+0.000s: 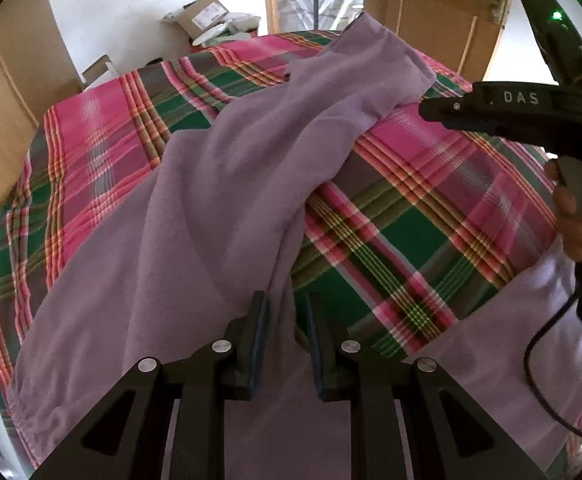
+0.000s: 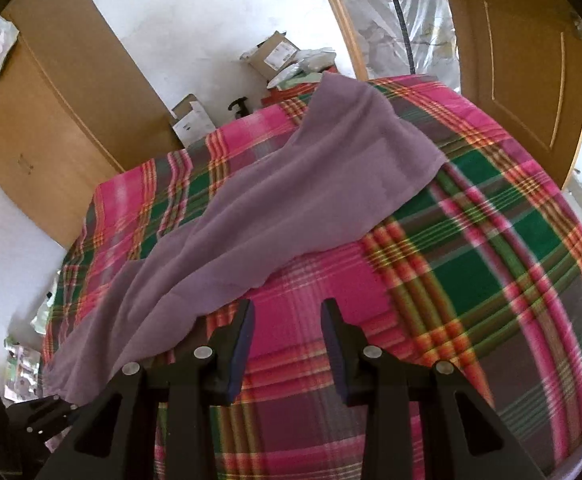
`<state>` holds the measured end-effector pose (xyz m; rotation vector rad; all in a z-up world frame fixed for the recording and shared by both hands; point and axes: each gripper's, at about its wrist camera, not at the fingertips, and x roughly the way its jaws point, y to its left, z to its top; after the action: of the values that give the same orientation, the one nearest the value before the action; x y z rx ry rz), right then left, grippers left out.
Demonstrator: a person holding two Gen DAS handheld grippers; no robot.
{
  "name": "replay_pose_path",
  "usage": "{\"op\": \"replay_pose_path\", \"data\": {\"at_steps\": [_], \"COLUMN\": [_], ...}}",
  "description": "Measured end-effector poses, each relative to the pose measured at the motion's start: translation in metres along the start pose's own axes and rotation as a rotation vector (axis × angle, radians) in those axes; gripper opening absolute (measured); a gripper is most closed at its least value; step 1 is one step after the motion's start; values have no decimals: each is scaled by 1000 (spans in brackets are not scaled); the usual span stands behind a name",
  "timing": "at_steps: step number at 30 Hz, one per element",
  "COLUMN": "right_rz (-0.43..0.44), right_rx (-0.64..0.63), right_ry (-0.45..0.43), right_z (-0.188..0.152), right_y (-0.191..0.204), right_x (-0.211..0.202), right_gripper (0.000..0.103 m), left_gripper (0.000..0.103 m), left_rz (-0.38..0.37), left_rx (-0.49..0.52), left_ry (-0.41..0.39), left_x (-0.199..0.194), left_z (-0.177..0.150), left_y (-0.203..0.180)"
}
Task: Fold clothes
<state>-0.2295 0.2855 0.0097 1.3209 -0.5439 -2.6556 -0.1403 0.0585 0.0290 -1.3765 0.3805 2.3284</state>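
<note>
Cardboard boxes (image 2: 275,54) and a wooden door (image 2: 523,60) stand beyond the plaid bedspread (image 2: 491,264), on which the purple garment (image 2: 291,200) lies diagonally; left gripper (image 1: 287,340) fingers apart astride its edge, right gripper (image 2: 289,344) fingers apart over bare plaid

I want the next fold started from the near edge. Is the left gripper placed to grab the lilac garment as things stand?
Probably yes. The left gripper is open with the lilac fabric garment lying right under and between its fingers on the plaid bedcover; nothing lies between them.
</note>
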Motion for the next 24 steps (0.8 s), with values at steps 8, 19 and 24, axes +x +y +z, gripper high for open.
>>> {"op": "replay_pose_path", "data": {"at_steps": [8,19,24], "right_rz": [78,232,163], "right_rx": [-38,-201,-254], "right_ry": [41,162,139], "right_z": [-18,-52,-49], "right_y": [24,85,107], "right_x": [0,23,38], "right_gripper": [35,35,35], "left_gripper": [6,10,21], "left_rz": [-114,-203,-131], "left_rx": [-75,-154,-214], "left_ry": [-37,-93,-98], "left_x": [-5,-23,-14], "left_z": [-4,5,28], "left_y": [19,67,107]}}
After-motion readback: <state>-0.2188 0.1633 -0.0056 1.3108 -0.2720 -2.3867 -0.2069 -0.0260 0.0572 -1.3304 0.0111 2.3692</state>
